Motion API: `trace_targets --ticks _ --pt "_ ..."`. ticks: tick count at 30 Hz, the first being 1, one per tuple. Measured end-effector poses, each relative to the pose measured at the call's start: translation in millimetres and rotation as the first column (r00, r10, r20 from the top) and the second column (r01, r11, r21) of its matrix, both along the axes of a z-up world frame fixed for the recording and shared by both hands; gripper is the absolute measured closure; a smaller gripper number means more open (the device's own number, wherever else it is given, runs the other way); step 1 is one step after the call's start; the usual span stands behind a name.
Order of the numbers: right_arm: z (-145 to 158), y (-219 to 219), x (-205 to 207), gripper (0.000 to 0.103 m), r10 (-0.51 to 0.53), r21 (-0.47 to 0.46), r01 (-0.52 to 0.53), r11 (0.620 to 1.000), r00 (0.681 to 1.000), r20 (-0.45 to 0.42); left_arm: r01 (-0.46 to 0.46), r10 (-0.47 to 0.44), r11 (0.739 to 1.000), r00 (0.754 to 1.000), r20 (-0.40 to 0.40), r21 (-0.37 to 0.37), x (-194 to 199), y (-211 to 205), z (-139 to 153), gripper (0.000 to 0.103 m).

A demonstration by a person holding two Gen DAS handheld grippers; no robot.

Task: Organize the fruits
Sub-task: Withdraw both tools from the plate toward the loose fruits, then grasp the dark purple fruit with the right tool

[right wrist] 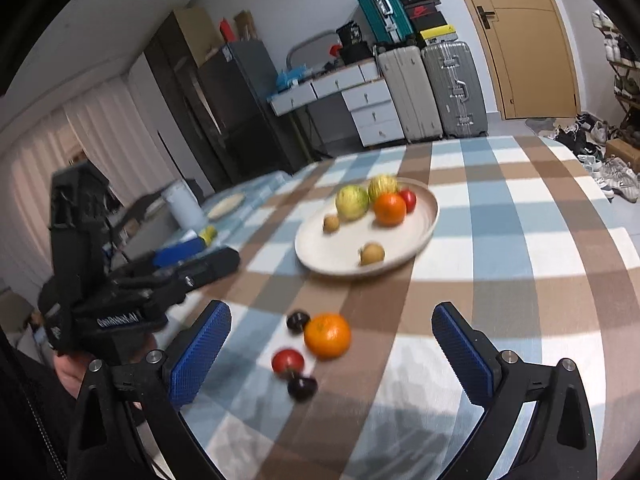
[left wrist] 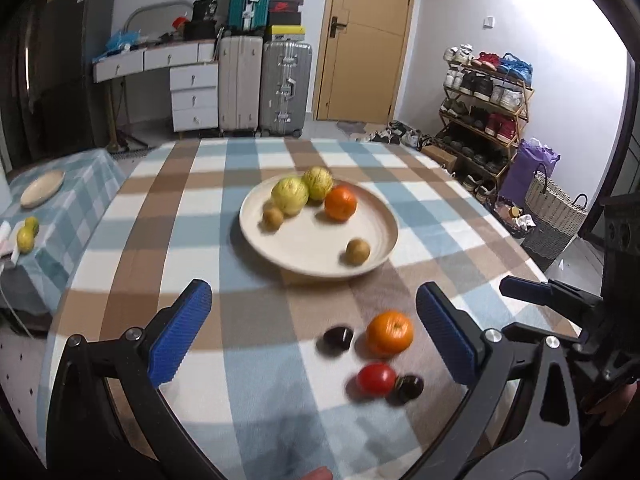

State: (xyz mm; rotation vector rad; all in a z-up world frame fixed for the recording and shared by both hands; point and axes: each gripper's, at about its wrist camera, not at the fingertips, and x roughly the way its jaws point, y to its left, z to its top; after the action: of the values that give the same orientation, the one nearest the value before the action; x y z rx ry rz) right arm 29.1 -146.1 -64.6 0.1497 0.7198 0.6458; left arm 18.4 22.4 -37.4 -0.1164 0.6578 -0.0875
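Round cream ceramic plate, frame centre on the checked-cloth bench: two yellow-green round fruits, an orange, two small brown fruits. Lower right, loose: glossy orange mandarin, red tomato, two dark chestnut-like fruits. Left gripper and right gripper: jaws wide apart, empty.

Checked tablecloth: bare from 6 to 9 o'clock of the plate, open passage. Cluster at the plate's 5 o'clock: orange, tomato, two dark fruits, close together. Plate's near half bare apart from one small brown fruit; far half crowded.
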Motion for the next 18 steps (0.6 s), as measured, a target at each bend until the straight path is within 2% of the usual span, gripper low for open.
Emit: trace_targets --ticks 10,13,15,17,18 --pt "-32.8 26.0 -16.4 0.002 0.089 -0.055 -0.093 0.994 0.994 -0.065 -0.040 0.037 0.999 0.997 -0.071 -0.036 -24.7 19.6 -40.1 0.001" --pt "-38.6 36.6 -17.1 0.007 0.111 -0.082 -0.118 0.990 0.991 -0.080 -0.036 0.032 0.998 0.997 -0.076 -0.050 -29.5 22.7 -45.8 0.001" --pt "-42.2 43.3 -16.9 0.017 0.125 -0.103 -0.134 0.986 0.988 -0.089 -0.035 0.031 0.998 0.996 -0.081 -0.049 -31.4 23.5 -48.4 0.001" --pt "-46.0 48.0 -15.2 0.022 0.129 -0.123 -0.141 0.982 0.987 -0.099 -0.036 0.031 0.998 0.996 -0.087 -0.053 -31.3 24.9 -49.4 0.001" --pt "-48.3 50.2 -14.8 0.029 0.132 -0.132 -0.145 0.980 0.986 -0.102 -0.036 0.031 0.998 0.996 -0.089 -0.057 -31.3 26.1 -50.2 0.001"
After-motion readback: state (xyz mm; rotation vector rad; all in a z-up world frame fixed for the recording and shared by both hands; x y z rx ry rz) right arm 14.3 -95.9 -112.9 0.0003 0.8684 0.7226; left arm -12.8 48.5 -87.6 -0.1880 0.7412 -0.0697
